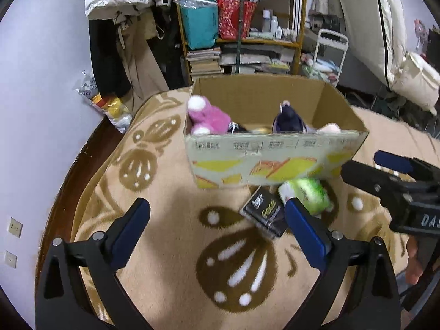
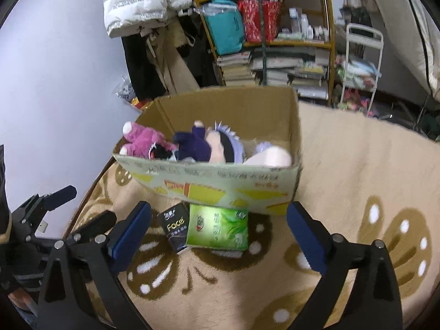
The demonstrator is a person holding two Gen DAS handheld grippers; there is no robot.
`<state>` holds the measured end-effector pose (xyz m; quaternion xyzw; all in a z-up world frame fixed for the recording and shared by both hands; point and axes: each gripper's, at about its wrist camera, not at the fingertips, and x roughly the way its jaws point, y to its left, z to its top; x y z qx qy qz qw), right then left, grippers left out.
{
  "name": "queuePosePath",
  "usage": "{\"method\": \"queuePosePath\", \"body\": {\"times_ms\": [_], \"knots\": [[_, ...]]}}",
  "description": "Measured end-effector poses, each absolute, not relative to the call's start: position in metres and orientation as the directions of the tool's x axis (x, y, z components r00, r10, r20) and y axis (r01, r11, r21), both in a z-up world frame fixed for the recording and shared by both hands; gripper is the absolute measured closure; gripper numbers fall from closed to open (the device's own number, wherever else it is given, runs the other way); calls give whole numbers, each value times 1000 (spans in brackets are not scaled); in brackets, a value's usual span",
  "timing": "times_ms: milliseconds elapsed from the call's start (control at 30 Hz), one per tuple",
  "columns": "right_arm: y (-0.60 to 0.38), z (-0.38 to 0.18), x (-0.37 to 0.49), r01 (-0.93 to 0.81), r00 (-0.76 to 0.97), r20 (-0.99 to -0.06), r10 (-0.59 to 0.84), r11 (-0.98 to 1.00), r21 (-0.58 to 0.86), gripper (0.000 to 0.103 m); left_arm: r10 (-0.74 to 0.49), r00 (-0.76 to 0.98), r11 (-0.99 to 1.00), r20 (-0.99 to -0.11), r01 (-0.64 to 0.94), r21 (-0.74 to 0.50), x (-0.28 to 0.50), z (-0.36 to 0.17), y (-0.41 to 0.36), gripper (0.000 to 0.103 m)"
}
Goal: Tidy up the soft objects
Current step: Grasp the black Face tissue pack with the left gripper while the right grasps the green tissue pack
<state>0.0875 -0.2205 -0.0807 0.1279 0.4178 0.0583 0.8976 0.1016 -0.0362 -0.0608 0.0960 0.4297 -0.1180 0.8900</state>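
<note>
The left claw is wide open and holds nothing. The right claw is wide open and empty too. On the blanket, a green tissue pack and a black pack lie touching, just in front of the cardboard box. A pink plush and a purple doll sit inside.

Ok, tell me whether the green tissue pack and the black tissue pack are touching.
Touching. The right wrist view shows the green tissue pack lying flat on the blanket with its left edge pressed against the black tissue pack, no blanket visible between them.
</note>
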Motion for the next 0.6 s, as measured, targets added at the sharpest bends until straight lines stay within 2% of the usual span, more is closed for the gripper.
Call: {"method": "queuePosePath", "body": {"times_ms": [300, 600], "knots": [[-221, -109, 102, 57, 582, -782, 223, 948, 312, 0, -151, 542, 943, -827, 329, 43, 106, -91, -39, 6], [-216, -130, 116, 57, 531, -811, 246, 944, 324, 0, -220, 501, 888, -837, 458, 41, 105, -118, -58, 6]]}}
